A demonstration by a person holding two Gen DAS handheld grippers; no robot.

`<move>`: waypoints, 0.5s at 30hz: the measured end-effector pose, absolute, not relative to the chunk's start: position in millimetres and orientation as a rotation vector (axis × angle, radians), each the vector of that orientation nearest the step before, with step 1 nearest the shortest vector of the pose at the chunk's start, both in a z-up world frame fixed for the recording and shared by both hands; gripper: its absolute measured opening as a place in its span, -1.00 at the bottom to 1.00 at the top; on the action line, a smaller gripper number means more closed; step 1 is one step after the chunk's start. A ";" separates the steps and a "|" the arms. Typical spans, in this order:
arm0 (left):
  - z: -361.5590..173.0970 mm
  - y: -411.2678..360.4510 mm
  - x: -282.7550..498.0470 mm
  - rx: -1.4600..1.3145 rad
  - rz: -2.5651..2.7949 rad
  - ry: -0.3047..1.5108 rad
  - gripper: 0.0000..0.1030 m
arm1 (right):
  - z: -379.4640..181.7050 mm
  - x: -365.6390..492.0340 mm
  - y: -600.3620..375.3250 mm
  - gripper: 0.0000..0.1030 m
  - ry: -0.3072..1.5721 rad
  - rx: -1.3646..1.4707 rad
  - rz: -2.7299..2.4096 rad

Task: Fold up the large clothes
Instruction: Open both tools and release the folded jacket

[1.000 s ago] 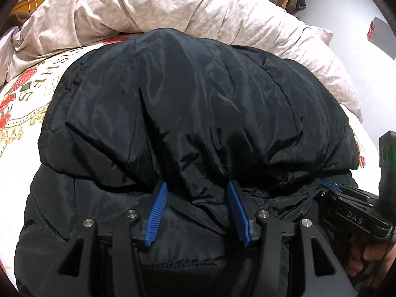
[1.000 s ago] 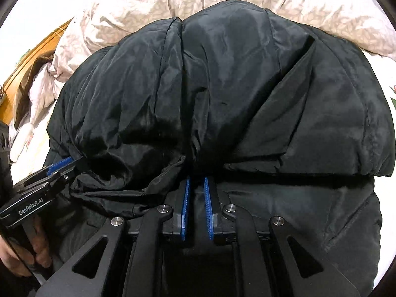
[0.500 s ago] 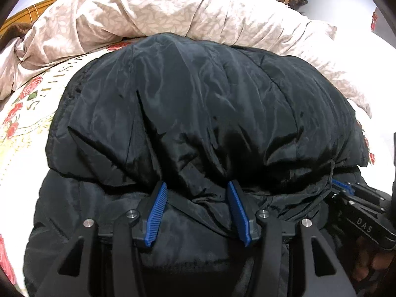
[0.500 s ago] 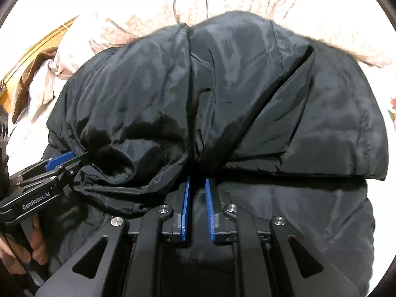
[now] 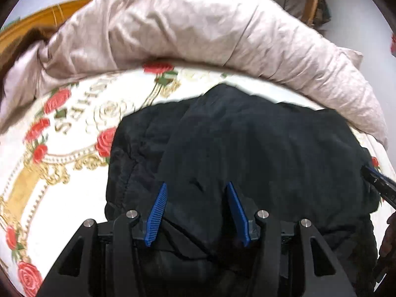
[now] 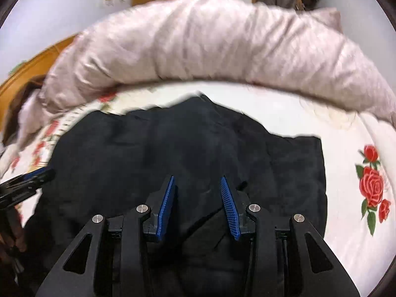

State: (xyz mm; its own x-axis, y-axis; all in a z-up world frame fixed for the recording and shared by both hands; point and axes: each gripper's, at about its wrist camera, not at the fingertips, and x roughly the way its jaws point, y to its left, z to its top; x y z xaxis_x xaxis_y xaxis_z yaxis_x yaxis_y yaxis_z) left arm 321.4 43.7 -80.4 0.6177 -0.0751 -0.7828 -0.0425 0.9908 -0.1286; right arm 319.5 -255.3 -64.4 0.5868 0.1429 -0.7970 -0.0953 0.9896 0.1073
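Observation:
A black puffer jacket point(image 5: 259, 148) point(image 6: 173, 143) lies folded in a compact bundle on a white bed sheet printed with red roses point(image 5: 74, 173) point(image 6: 346, 198). My left gripper point(image 5: 196, 184) hovers over the jacket's near edge, its blue pads well apart and not pressing on the fabric. My right gripper point(image 6: 197, 177) is over the same near edge further right. Its jaws are opening, and only the jacket lying below shows between them. Each gripper shows at the edge of the other's view: the right gripper point(image 5: 378, 180) and the left gripper point(image 6: 27, 180).
A rumpled pale pink duvet point(image 5: 198, 32) point(image 6: 222, 44) is heaped across the far side of the bed. A wooden headboard point(image 5: 44, 19) point(image 6: 29, 74) runs along the left. Bare sheet shows left and right of the jacket. A person's hand point(image 6: 14, 230) holds the left gripper.
Both grippers have lifted and drawn back, so the jacket looks smaller and more sheet shows. The right gripper's pads, nearly together before, now stand apart. The left gripper's pads keep their gap.

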 end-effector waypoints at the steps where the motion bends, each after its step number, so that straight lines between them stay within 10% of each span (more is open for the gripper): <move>1: -85.5 43.6 323.2 -0.136 -0.017 0.914 0.05 | -71.3 322.0 -256.0 -0.23 0.948 0.051 0.143; 15: -42.6 46.6 268.1 -0.159 -0.027 0.886 0.03 | -19.0 251.1 -287.4 -0.23 0.879 0.106 0.118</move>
State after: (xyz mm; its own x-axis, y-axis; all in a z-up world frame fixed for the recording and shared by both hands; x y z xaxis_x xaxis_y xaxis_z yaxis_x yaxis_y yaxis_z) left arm 268.1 46.6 -42.6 0.6333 -0.0889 -0.7688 -0.0428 0.9878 -0.1495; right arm 251.1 -287.4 -19.0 0.6325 0.1464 -0.7606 -0.0596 0.9883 0.1407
